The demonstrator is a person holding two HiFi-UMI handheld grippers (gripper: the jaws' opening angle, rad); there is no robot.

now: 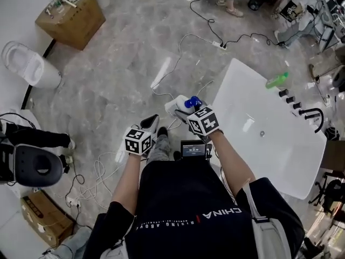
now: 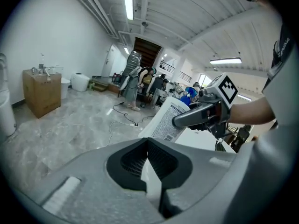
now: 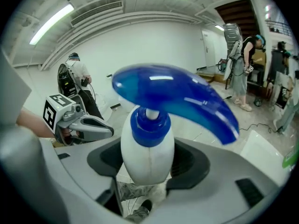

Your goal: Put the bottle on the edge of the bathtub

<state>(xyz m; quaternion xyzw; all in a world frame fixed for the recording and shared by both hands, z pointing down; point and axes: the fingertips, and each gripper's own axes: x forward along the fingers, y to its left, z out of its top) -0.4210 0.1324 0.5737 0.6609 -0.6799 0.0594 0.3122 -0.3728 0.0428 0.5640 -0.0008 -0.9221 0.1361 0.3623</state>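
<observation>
A white bottle with a blue pump head is held in the air over the floor, just left of the white bathtub. My right gripper is shut on the bottle's body. In the right gripper view the bottle stands upright between the jaws, its blue pump filling the middle. My left gripper hangs beside it to the left, jaws together and nothing in them. From the left gripper view the bottle's label shows under the right gripper.
A green bottle lies on the tub's far rim near black taps. Cables run over the marble floor. A cardboard box, a toilet and a black chair stand to the left.
</observation>
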